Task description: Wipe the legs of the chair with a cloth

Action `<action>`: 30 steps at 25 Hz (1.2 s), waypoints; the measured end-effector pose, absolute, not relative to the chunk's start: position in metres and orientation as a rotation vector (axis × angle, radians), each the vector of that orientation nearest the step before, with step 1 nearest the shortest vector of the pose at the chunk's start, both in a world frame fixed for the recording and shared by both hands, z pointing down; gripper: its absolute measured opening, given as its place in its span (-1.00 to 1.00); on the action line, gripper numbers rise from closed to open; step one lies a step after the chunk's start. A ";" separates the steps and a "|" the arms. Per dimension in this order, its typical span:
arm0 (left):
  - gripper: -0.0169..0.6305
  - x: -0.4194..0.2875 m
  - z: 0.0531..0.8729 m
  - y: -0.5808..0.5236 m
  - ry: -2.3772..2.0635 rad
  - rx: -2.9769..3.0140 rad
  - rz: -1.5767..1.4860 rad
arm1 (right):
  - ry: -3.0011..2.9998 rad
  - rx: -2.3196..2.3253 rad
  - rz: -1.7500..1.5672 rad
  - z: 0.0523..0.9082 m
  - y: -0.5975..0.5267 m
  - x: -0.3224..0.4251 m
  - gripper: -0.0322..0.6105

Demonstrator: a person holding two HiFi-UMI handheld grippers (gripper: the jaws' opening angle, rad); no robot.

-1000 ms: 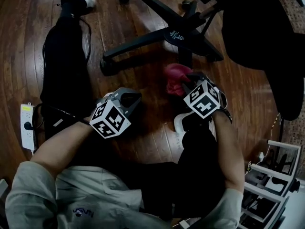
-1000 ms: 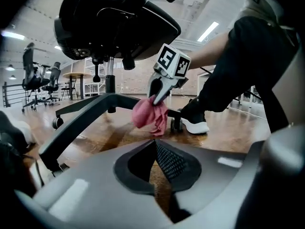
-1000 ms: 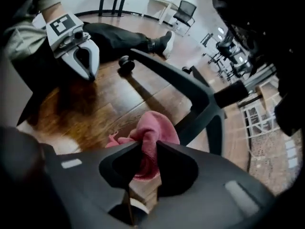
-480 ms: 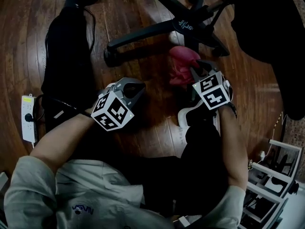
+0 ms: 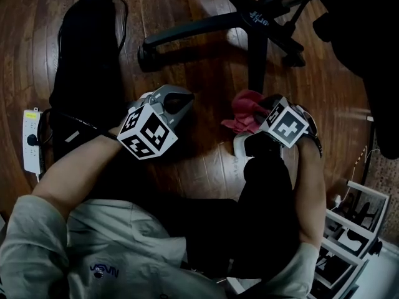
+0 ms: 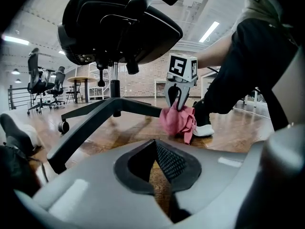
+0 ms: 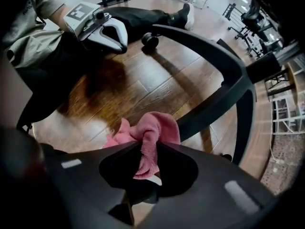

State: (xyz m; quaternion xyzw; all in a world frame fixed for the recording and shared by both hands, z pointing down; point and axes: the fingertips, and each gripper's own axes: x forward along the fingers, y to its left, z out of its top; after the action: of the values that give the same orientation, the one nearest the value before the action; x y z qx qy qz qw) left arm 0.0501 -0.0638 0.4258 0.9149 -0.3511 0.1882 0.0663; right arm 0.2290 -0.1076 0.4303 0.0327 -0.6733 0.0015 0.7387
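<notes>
The black office chair's star base [image 5: 259,17] lies at the top of the head view, one leg [image 5: 254,61] running toward me. A pink cloth [image 5: 246,114] hangs at that leg's near end, pinched in my right gripper [image 5: 265,114], which points down at the wooden floor. In the right gripper view the cloth [image 7: 152,132] bunches between the jaws right beside the leg [image 7: 209,109]. My left gripper [image 5: 177,101] hovers to the left, shut and empty. Its own view shows the cloth [image 6: 177,120] hanging from the right gripper [image 6: 178,99].
A long leg ends in a caster [image 5: 144,55] at the left. The chair seat [image 5: 355,30] overhangs the top right. A stretched-out leg in black trousers [image 5: 87,55] and a white power strip [image 5: 30,145] lie left; a white shoe [image 5: 249,147] and a white rack [image 5: 352,229] lie right.
My right gripper has drawn the pink cloth along the chair leg, away from the hub and toward me. The left gripper has stayed where it was.
</notes>
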 end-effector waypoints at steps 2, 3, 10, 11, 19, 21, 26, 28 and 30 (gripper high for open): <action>-0.92 0.049 0.424 -0.062 -1.057 2.762 0.567 | -1.592 0.159 -0.032 0.424 -0.127 0.209 -0.64; -0.92 0.049 0.424 -0.062 -1.058 2.761 0.566 | -1.666 0.243 -0.086 0.418 -0.145 0.195 -0.64; -0.92 0.045 0.431 -0.066 -1.068 2.734 0.575 | -1.714 0.444 -0.336 0.398 -0.200 0.171 -0.64; -0.92 0.045 0.431 -0.067 -1.069 2.736 0.572 | -1.700 0.410 -0.283 0.402 -0.190 0.176 -0.64; -0.92 0.048 0.425 -0.064 -1.072 2.755 0.580 | -1.505 0.103 0.116 0.431 -0.105 0.246 -0.64; -0.92 0.048 0.424 -0.063 -1.074 2.756 0.582 | -1.596 0.173 0.086 0.424 -0.123 0.236 -0.64; -0.92 0.045 0.430 -0.066 -1.081 2.737 0.591 | -1.820 0.617 -0.224 0.381 -0.217 0.196 -0.64; -0.92 0.043 0.433 -0.068 -1.085 2.726 0.592 | -1.825 0.664 -0.167 0.382 -0.225 0.196 -0.63; -0.92 0.043 0.432 -0.069 -1.085 2.724 0.586 | -1.822 0.625 -0.037 0.391 -0.212 0.200 -0.64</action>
State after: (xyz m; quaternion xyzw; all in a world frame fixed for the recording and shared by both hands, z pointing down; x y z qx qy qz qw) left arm 0.0432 -0.0687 0.4321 0.9084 -0.3619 0.1953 0.0756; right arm 0.2001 -0.2120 0.3910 0.2665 -0.7765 -0.0160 0.5707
